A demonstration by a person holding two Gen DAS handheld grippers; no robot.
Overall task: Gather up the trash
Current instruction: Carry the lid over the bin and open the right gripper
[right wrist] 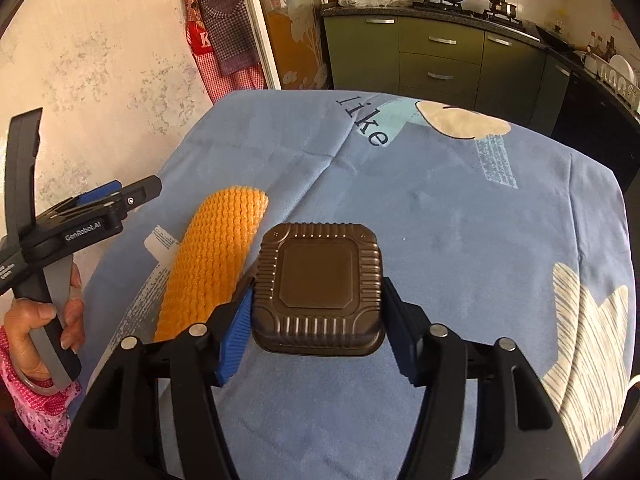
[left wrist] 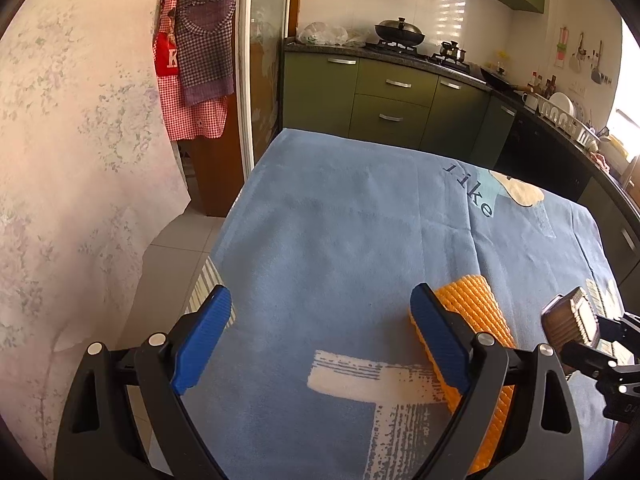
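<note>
Kitchen table under blue printed cloth [right wrist: 440, 208]. Left gripper [left wrist: 320, 336]: jaws wide apart, nothing between them. Orange foam net sleeve [right wrist: 212, 264]: lies flat, long axis running away toward the far edge. Right gripper [right wrist: 318, 336]: pads pressed on dark ribbed square tray [right wrist: 318, 276], upside down, base facing up.

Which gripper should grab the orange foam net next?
Left, probably. The left gripper is open and empty, with the orange foam net beside its finger. The right gripper already holds the brown tray.
</note>
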